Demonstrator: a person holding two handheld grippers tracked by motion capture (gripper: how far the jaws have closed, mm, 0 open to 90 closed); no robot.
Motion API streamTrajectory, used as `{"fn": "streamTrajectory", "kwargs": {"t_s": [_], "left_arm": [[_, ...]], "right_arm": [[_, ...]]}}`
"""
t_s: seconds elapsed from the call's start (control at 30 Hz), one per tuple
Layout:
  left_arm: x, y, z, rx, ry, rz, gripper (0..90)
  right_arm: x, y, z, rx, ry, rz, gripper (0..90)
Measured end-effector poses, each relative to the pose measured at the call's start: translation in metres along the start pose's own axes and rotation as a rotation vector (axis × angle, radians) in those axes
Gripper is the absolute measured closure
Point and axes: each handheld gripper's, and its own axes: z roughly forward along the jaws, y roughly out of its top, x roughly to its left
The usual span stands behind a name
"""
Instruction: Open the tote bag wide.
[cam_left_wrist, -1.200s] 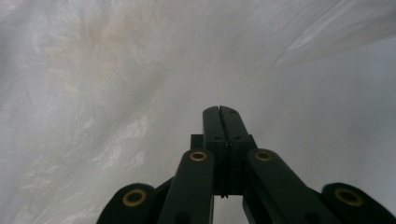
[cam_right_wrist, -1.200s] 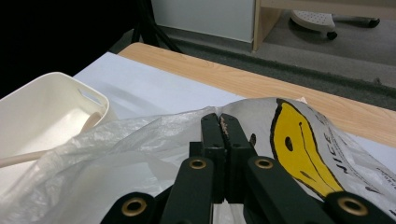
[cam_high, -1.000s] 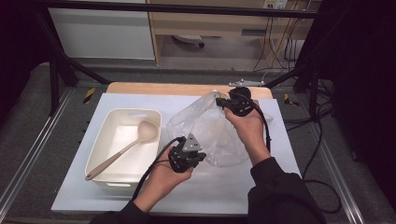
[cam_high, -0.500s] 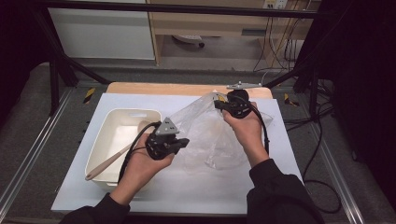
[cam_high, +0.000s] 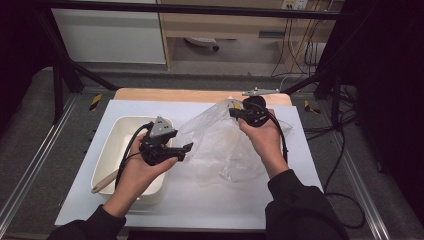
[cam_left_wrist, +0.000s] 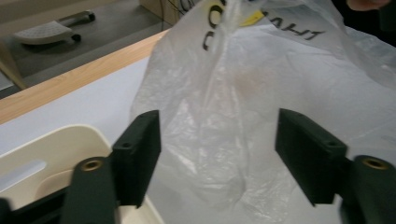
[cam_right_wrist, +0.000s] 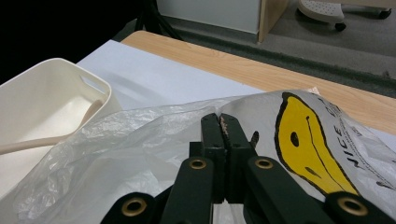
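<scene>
**Bag pinched at its top, second gripper spread beside it**

We see one clear plastic bag (cam_high: 220, 145) lying crumpled on the white mat (cam_high: 310, 170), right of centre; its upper edge is lifted off the mat and pinched by the right gripper (cam_high: 239, 114), whose jaws in the right gripper view are pressed together on the film, just beside the yellow smiley face (cam_right_wrist: 303, 140) printed on the bag; the left gripper (cam_high: 186, 149) hangs just left of the bag's lower body, above the near edge of the cream bin (cam_high: 112, 150), its jaws having just been opening and now spread wide; in the left gripper view the bag (cam_left_wrist: 243, 116) lies beyond the gap, and we cannot see the pads touching it.

Left of the bag stands the bin, close to it, with one wooden spoon (cam_high: 104, 181) lying inside, its handle poking over the near rim; nothing lies between the left gripper and the bag; the mat covers a wooden table (cam_high: 165, 95).

We count one bag, one bin, one spoon, two grippers.
</scene>
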Motion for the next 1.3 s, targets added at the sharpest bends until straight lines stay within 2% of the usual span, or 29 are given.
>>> {"fn": "streamTrajectory", "kwargs": {"t_s": [0.07, 0.13, 0.2, 0.3, 0.43, 0.7, 1.3], "left_arm": [[0.005, -0.002, -0.002, -0.009, 0.014, -0.035, 20.6], [0.012, -0.004, -0.006, -0.014, 0.034, -0.058, 16.4], [0.017, -0.006, -0.010, -0.025, 0.034, -0.071, 13.9], [0.024, -0.007, -0.017, -0.044, 0.032, -0.067, 9.0], [0.031, -0.009, -0.027, -0.058, 0.081, -0.066, 7.5], [0.045, -0.015, -0.039, -0.060, 0.096, -0.097, 7.0], [0.079, -0.032, -0.071, -0.060, 0.168, -0.145, 7.5]], "right_arm": [[0.000, 0.000, 0.000, -0.001, 0.000, 0.003, 90.0], [0.000, -0.001, 0.000, -0.001, 0.001, 0.002, 90.0], [0.000, -0.001, 0.000, -0.001, 0.002, 0.002, 90.0], [0.001, -0.001, 0.000, -0.003, 0.004, 0.000, 90.0], [0.001, -0.001, 0.000, -0.001, 0.008, -0.002, 90.0], [0.000, -0.003, -0.001, -0.002, 0.013, -0.005, 90.0], [0.001, -0.008, 0.002, 0.010, 0.021, -0.010, 90.0]]}}
